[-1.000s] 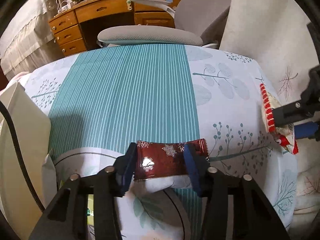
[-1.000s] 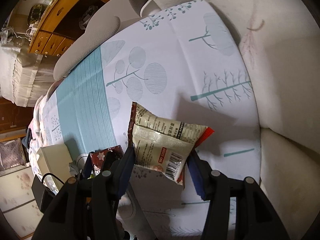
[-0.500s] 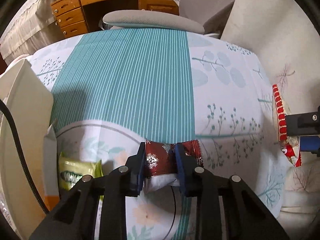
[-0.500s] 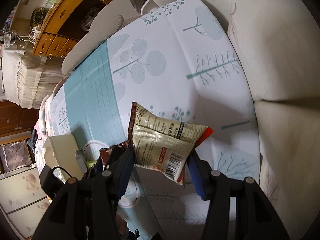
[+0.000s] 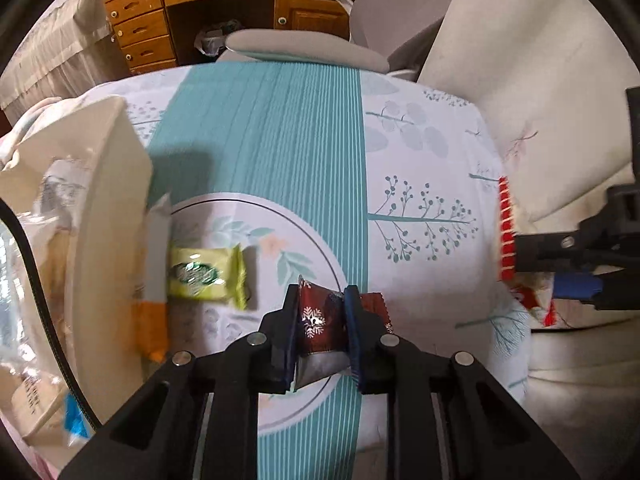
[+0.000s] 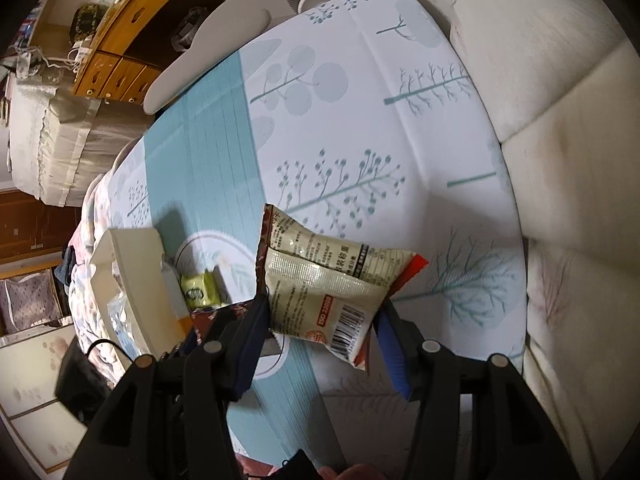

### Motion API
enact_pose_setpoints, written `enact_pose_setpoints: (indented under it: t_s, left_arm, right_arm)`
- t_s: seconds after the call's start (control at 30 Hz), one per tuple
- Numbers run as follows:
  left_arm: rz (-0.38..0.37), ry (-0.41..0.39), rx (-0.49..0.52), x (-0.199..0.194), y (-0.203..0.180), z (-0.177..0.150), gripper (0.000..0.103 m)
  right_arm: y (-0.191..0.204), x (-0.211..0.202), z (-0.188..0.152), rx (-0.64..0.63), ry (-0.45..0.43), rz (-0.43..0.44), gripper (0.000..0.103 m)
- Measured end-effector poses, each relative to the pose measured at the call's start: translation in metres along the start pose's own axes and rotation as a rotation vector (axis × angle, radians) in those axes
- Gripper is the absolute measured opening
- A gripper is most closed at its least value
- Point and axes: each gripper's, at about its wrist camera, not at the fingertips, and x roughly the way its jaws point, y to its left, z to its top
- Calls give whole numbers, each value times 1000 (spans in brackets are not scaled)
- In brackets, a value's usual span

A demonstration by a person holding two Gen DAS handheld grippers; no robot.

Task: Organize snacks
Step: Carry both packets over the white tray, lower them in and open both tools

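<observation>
Since a second ago, the left gripper (image 5: 322, 330) has drawn back, bringing a yellow-green wrapped snack (image 5: 206, 274) into view ahead to its left on the tree-patterned bedsheet (image 5: 420, 160). It is clenched on a dark red foil packet with white snowflakes (image 5: 320, 322). The right gripper (image 6: 322, 322) clamps a beige printed snack bag with a barcode (image 6: 320, 284) above the sheet, right of the white box (image 6: 136, 280).

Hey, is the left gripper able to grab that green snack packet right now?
Probably not yet. The left gripper is already shut on the dark red snowflake packet, so its fingers are full. The green packet lies uncovered on the cloth nearby, reachable once that load is released.
</observation>
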Motion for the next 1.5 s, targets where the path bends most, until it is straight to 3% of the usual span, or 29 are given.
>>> enact_pose_setpoints:
  t_s: [0.53,0.77,1.13,1.5]
  left_arm:
    - [-133,-66,-78,-113,73,-35,19]
    - [-137,-79,-64,-149,118,-47,19]
    - [-117,-99,-29,-180,199,-66,19]
    - [-91,-118,9,-183,265,-73,19]
  right_arm:
    - [59,9,-81,-60,11,-7,54]
    - [101,11,-119,-93,-6,-4,54]
    - [166,28,-169,-100,-25,35,54]
    - [215,58,-198,-72,-40,99,54]
